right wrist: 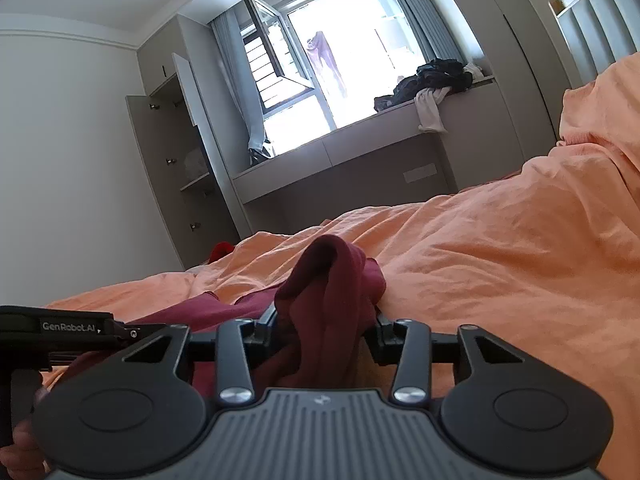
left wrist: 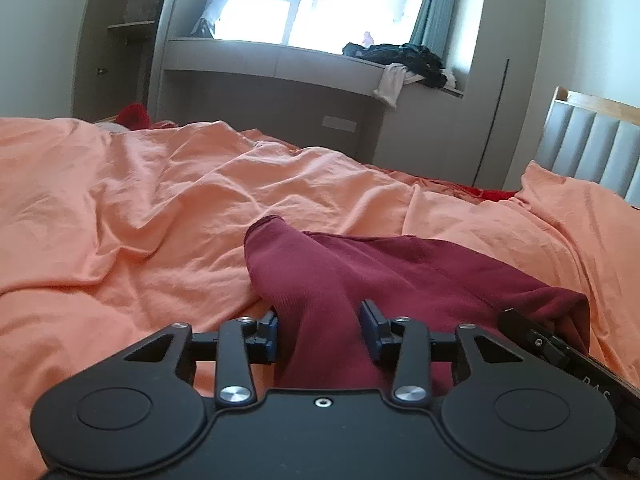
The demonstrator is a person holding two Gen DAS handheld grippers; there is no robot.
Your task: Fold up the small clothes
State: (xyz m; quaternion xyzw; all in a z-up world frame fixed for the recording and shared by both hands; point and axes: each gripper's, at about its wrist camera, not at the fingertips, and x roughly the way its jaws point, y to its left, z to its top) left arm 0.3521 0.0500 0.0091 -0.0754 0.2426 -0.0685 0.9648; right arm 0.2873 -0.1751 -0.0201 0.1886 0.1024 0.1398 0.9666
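Note:
A dark red garment lies crumpled on the orange bed cover. My left gripper stands open low over the cloth's near left part. A band of the cloth runs between its blue pads, which stand apart. In the right wrist view the same garment is bunched into a raised fold between the fingers of my right gripper. That gripper is open, and the cloth hides its pads. The two grippers sit close side by side, and each one's black housing shows at the edge of the other's view.
The orange bed cover is rumpled and rises to the right. A padded headboard stands at the far right. Dark clothes are heaped on the window ledge, and an open cabinet stands left of it. A red item lies at the bed's far edge.

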